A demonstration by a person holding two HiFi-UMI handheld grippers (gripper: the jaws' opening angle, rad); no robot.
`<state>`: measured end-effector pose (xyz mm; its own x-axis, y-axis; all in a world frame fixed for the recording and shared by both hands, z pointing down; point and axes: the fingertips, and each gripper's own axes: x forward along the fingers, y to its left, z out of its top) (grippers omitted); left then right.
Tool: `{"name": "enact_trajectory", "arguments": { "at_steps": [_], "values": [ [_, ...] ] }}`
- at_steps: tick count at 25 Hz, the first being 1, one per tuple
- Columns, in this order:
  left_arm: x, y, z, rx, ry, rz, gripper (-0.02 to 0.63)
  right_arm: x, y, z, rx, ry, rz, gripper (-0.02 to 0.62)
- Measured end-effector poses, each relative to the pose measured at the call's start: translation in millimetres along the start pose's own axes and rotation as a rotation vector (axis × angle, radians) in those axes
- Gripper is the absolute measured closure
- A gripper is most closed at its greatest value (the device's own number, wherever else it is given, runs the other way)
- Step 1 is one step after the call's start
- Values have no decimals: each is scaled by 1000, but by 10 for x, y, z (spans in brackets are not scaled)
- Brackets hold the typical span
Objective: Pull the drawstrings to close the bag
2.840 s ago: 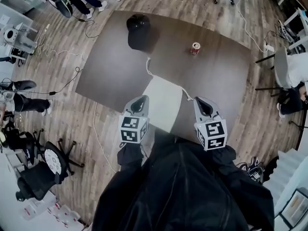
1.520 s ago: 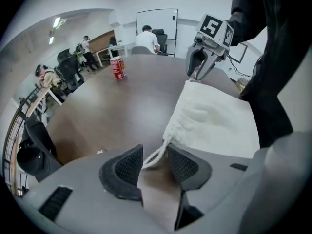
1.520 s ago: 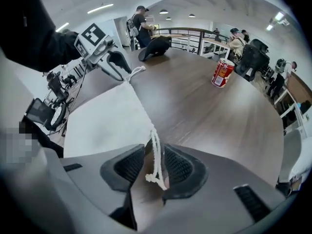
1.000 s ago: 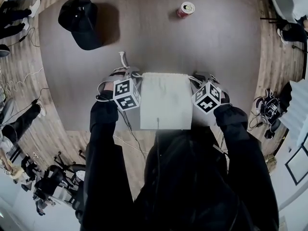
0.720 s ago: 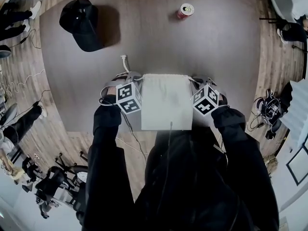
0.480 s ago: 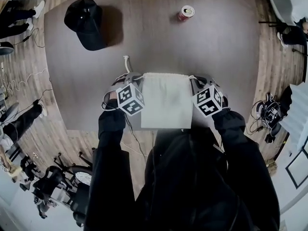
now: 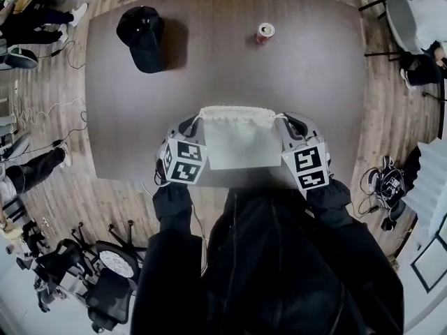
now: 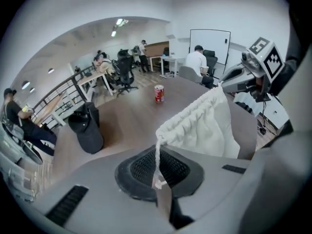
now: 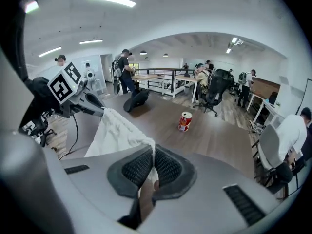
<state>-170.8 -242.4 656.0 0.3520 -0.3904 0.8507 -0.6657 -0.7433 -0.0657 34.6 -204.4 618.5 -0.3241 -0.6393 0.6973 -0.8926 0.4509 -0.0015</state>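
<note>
Since you hold the white drawstring bag [image 7: 239, 142] only by two thin cords, each in a fully closed pinch, take the hazards first.

Item: left gripper [image 8: 158, 179]. Jaws are together on the left drawstring [image 8: 156, 155], which runs taut up to the bag's corner. Risk: the cord slips through the pads if you pull sharply.

Item: right gripper [image 9: 146, 177]. Jaws are together on the right drawstring [image 7: 281, 116], with bag cloth right at the pads. Risk: if cloth is caught with the cord, that side will not cinch.

Item: the bag. It sits on the dark table [image 7: 314, 82] at its near edge, between your grippers, mouth partly ruched. Risk: an uneven pull drags it sideways or off the edge toward you.

Views: only the gripper views show the pinches. Only the head view shows the bag's place on the table, well apart from the black cap [image 7: 143, 37] and the red can [image 7: 264, 32].
</note>
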Motion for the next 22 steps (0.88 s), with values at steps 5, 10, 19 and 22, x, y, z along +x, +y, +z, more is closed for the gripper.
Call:
{"name": "enact_trajectory", "arguments": {
  "at_steps": [5, 10, 19, 22],
  "values": [
    [-663, -116, 380, -109, -145, 138, 574, -588, -83, 297, 2, -110, -51, 569],
    [-1277, -225, 678, -255, -288, 203, 574, -1171, -151, 603, -2, -217, -109, 571],
    [-2066, -281, 988, -453, -492, 309, 574, -1864, -300, 862, 11, -335, -197, 571],
    [-2207, -294, 967, -484, -511, 336, 574, -1964, -269, 894, 6, -348, -206, 571]
  ]
}}
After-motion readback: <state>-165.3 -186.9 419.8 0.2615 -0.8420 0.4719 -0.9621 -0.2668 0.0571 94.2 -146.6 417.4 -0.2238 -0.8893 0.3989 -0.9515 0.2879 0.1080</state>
